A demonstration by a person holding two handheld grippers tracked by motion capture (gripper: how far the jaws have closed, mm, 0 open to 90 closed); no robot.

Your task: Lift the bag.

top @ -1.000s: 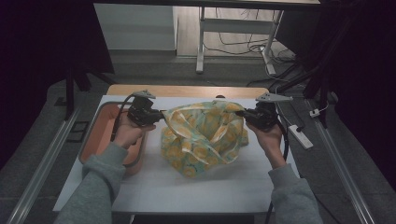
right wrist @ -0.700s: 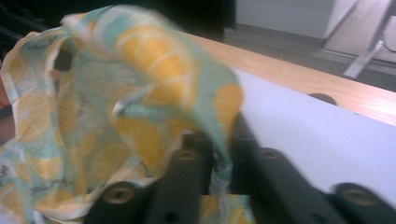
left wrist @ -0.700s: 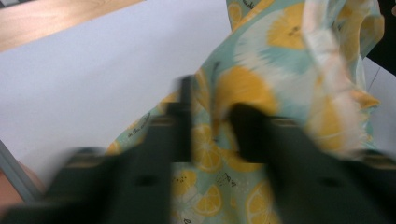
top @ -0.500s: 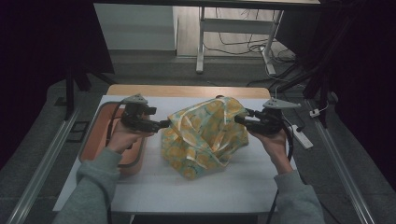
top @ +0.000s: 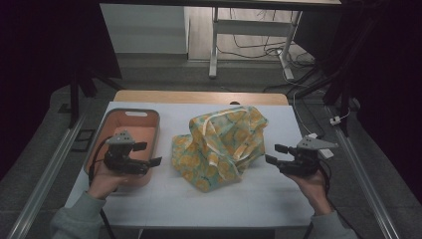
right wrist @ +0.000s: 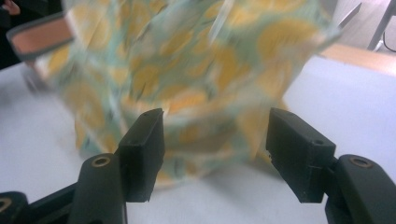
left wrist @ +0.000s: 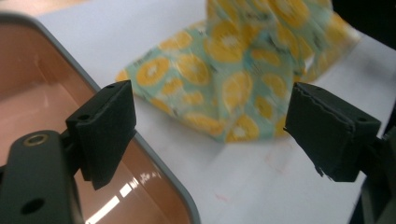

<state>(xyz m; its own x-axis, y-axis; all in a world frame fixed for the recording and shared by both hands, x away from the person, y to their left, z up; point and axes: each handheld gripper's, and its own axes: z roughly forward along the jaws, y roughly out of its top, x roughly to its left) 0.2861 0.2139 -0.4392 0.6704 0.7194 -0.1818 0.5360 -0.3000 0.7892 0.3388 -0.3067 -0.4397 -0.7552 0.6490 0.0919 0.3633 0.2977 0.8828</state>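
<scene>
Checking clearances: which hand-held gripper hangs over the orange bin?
The left hand-held gripper: its open jaws overlap the orange bin. The right hand-held gripper hangs over the white table.

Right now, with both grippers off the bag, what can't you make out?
- Inside of the orange-print fabric bag: hidden by its own slumped folds in the high view.
- Bag's print and handles: motion-blurred in the right gripper view.
- Floor of the pink tray: partly hidden by the left gripper in the high view, cut off by the frame edge in the left gripper view.

Bag (top: 221, 144) lies on table (top: 259, 199), right of tray (top: 130, 121).
</scene>
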